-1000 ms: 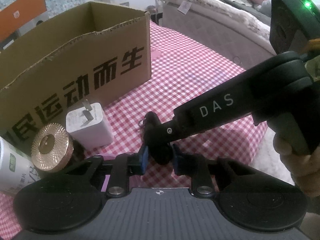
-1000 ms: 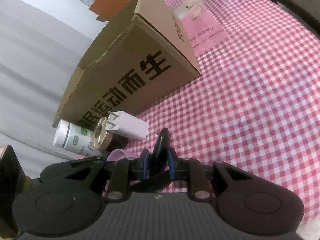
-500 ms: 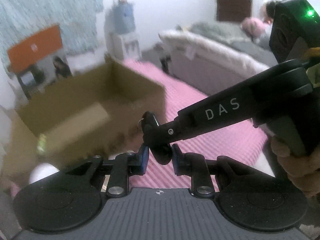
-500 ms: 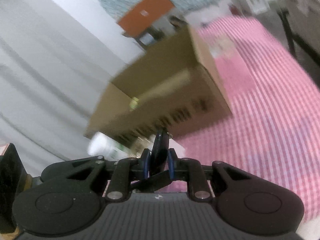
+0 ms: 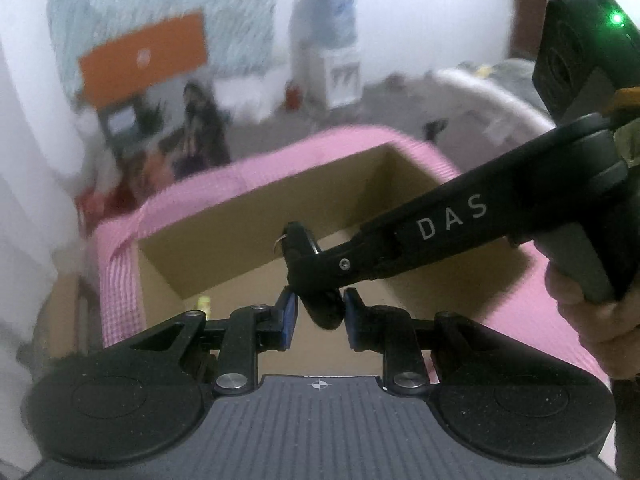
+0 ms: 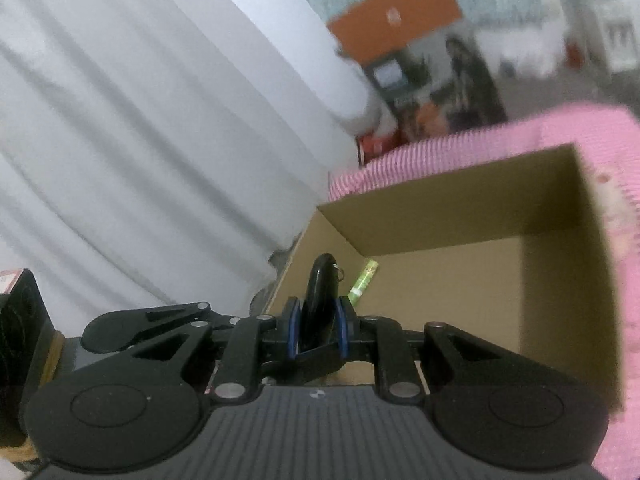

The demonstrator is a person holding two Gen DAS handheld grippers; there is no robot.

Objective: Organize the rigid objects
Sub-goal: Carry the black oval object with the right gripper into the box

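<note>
Pink checked cloth covers my table, with my open cardboard box on it. Both my grippers pinch one black key fob over the box. My left gripper squeezes its bottom; my right gripper squeezes its middle. At one o'clock from the fob, a small green tube lies inside the box.

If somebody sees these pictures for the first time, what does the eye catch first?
Most striking is the small black key fob with a metal ring, pinched from two sides: the right claw and the left claw are both shut on it. Right behind it the open cardboard box gapes on the pink checked cloth, with only a small green tube on its floor.
</note>
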